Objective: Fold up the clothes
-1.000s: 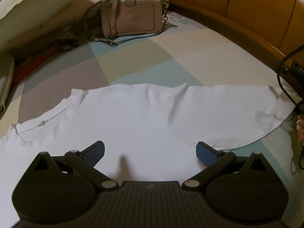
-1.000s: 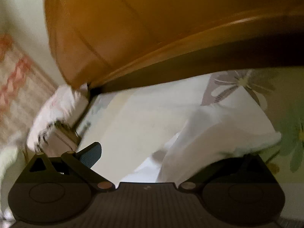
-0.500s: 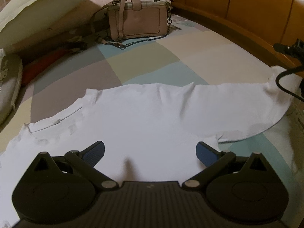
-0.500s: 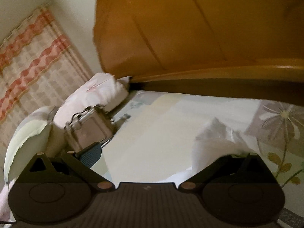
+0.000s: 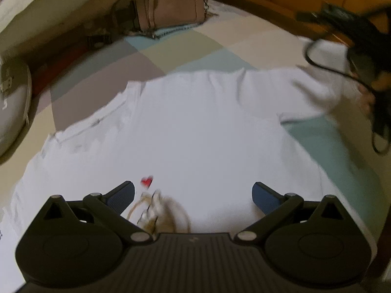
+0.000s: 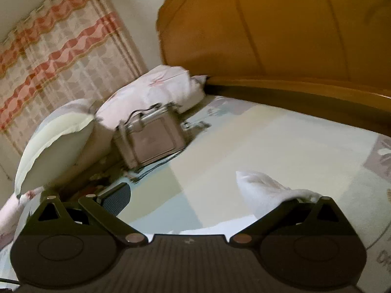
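White cloth (image 6: 266,190) hides one finger of the right hand-held gripper (image 6: 195,197), grip unclear; left hand-held gripper (image 5: 193,195) gapes wide.

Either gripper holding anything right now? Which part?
Left gripper: open, nothing held, above the white T-shirt. Right gripper: jaws look wide apart, with the shirt's sleeve end draped over its right finger; a real grip cannot be told.

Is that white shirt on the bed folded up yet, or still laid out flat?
Mostly spread. The white shirt lies open across the bed; only its sleeve is lifted, draped over the right gripper's finger.
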